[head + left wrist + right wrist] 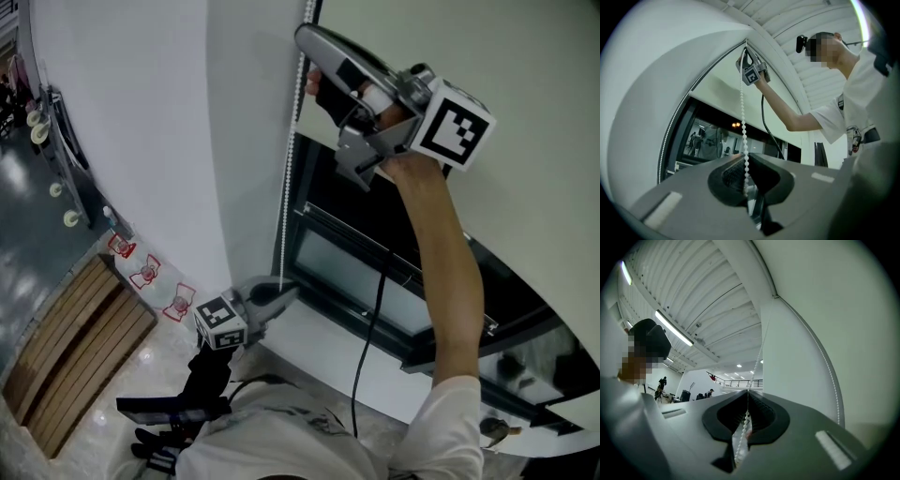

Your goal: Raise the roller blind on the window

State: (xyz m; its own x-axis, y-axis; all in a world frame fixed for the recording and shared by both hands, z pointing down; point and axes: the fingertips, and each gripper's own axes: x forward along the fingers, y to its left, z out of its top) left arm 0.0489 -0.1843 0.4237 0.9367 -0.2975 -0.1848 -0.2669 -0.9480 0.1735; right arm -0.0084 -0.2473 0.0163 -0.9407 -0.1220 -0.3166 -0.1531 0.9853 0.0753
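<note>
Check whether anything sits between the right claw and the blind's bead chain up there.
Nothing visible does. The right claw is already closed on the bead chain, high up by the wall. The left claw grips the same chain lower down, and the stretch between them runs clear.

Right tool [314,80], left tool [286,292]: grey housings, blk/wht marker cubes [452,124]. Blk cable [371,328]. White short-sleeved tee [450,412].

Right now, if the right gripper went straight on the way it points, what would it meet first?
Shut on the bead chain, the right gripper would probably meet the edge of the white wall first; depth is unclear.
</note>
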